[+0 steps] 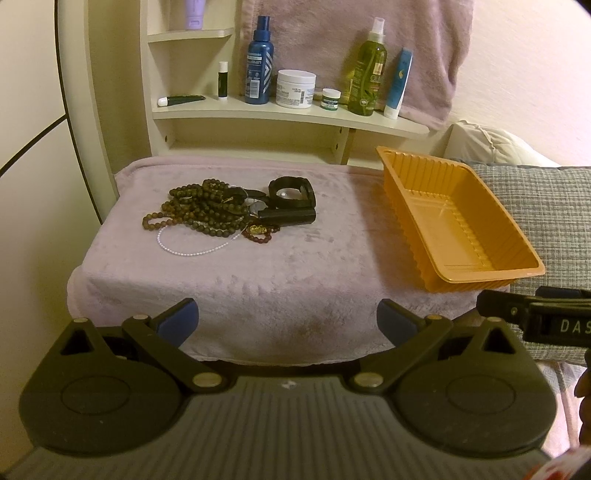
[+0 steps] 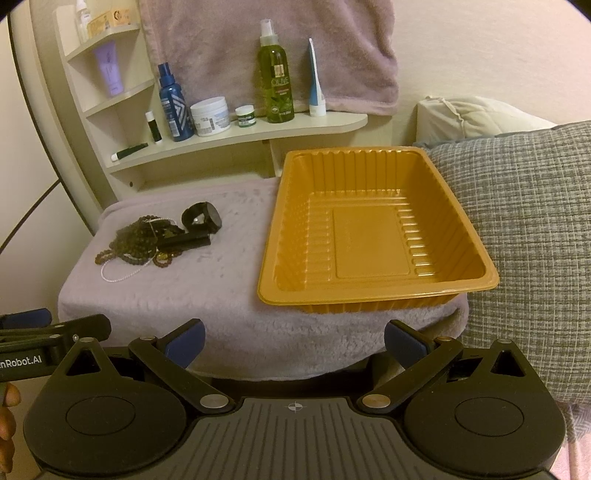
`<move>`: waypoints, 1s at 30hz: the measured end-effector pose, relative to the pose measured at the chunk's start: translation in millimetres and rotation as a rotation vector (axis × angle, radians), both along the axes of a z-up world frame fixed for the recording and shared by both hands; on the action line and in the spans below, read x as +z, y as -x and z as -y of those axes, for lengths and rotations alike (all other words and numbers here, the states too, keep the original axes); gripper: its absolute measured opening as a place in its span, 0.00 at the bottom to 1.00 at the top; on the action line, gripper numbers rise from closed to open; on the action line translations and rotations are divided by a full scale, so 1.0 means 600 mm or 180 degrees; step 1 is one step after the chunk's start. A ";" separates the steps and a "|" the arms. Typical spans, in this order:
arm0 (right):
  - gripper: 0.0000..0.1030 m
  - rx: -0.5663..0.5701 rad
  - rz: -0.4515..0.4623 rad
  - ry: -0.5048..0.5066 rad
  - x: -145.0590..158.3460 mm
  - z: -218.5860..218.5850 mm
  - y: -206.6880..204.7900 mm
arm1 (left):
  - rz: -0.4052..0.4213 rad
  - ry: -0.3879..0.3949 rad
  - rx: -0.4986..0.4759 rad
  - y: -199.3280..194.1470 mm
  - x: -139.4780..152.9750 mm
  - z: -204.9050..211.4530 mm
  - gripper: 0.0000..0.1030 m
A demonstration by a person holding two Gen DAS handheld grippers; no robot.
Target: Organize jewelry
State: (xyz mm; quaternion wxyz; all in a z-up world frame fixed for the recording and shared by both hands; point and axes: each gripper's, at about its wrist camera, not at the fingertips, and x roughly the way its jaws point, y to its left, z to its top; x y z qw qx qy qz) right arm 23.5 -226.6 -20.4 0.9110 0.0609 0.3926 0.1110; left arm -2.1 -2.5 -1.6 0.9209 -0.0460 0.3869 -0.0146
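Covering the counter, a lilac towel carries everything: the empty orange tray at its right end, the jewelry heap well apart to the left. Both the left gripper and right gripper hover short of it, jaws spread. Sorting seems unstarted; next, one strand needs teasing free.

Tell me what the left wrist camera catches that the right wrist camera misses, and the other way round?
Only the left view shows the gold charm on the reddish bead bracelet. Only the right view shows the top shelf's white bottle and the orange tray's whole floor. Both show the open left gripper and open right gripper, the bead pile, the black watch and the toiletry shelf.
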 end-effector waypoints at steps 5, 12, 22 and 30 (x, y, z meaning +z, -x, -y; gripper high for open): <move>0.99 0.0004 0.0000 0.0001 0.000 0.000 0.000 | -0.0002 0.0006 -0.0005 0.000 0.000 0.000 0.99; 0.99 -0.0003 0.0010 0.0000 0.001 0.001 -0.001 | -0.0007 0.0016 -0.0011 -0.001 0.002 0.000 0.99; 0.99 -0.0009 0.0029 0.0005 0.004 -0.001 -0.004 | -0.0010 0.0017 -0.0015 -0.002 0.003 0.001 0.99; 0.99 -0.0008 0.0029 0.0005 0.003 0.000 -0.003 | -0.0012 0.0031 -0.0015 -0.006 0.007 0.001 0.99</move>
